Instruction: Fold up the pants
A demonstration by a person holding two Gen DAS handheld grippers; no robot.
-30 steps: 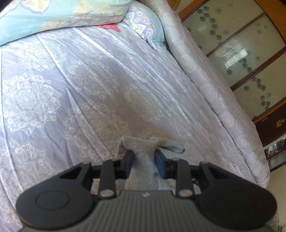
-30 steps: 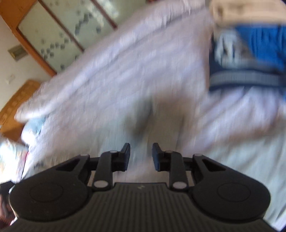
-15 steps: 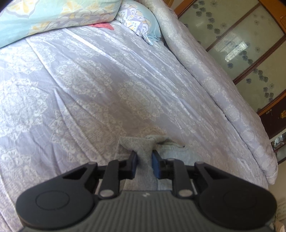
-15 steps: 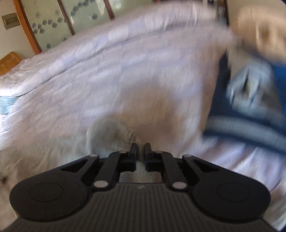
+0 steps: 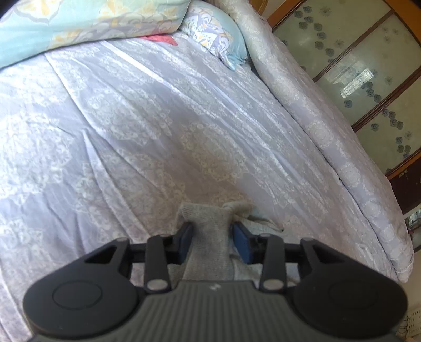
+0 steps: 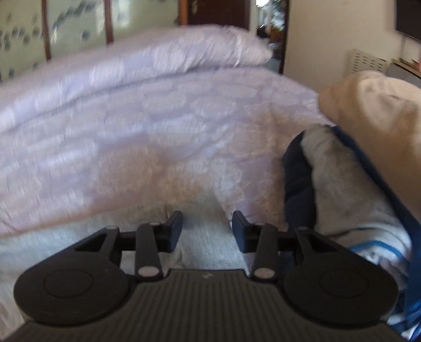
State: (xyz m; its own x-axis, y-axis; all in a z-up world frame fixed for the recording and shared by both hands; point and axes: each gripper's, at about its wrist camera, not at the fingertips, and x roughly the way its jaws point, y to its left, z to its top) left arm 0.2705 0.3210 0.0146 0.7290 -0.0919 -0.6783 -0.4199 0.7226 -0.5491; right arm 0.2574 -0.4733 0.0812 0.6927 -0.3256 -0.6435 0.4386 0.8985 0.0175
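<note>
The grey knit pants lie bunched on the lilac patterned bedspread at the bottom of the left wrist view. A raised ridge of the cloth stands between the fingers of my left gripper. Its jaws are opening, and the blue pads sit just clear of the cloth. In the blurred right wrist view a pale grey stretch of the pants lies flat under my right gripper. Those jaws are also opening, with cloth beneath them and nothing pinched.
Turquoise floral pillows lie at the head of the bed. A rolled lilac quilt runs along the far side before glass-fronted cabinet doors. A pile of blue, grey and beige clothes rests at the right gripper's right.
Both grippers pinched shut half a second ago and have since spread apart. The left one stayed over the grey ridge. The right one swung across the bed and now sits low over the pale cloth.
</note>
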